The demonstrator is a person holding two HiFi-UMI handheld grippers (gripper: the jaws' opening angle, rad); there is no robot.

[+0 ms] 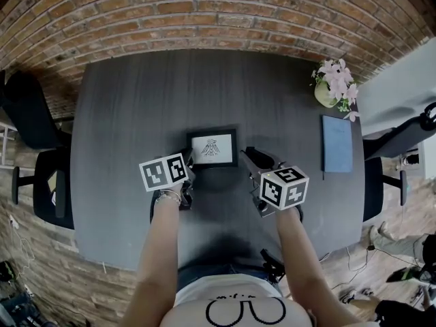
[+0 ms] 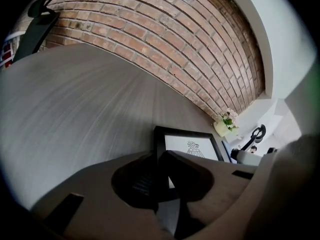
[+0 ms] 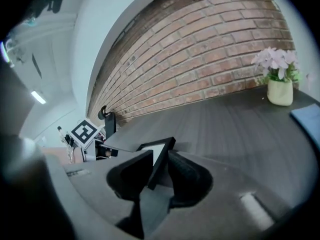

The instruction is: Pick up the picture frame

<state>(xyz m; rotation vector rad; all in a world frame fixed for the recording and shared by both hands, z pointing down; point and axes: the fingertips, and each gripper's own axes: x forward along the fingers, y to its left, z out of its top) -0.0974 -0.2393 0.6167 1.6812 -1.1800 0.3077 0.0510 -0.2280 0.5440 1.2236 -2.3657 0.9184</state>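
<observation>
A black picture frame [image 1: 212,147] with a small drawing on white is at the middle of the dark grey table [image 1: 122,148]. My left gripper [image 1: 187,161] is at its left edge. In the left gripper view the frame [image 2: 192,145] runs between the jaws, and the left gripper [image 2: 162,169] is shut on that edge. My right gripper [image 1: 248,157] is at the frame's right edge. In the right gripper view a corner of the frame [image 3: 161,156] stands between the jaws of the right gripper [image 3: 160,176], which stand a little apart around it without pressing.
A pot of pink flowers [image 1: 330,87] stands at the table's far right, with a blue notebook [image 1: 337,144] lying nearer. Black office chairs stand at the left [image 1: 30,114] and right [image 1: 402,138]. A brick wall [image 1: 218,12] lies beyond the table.
</observation>
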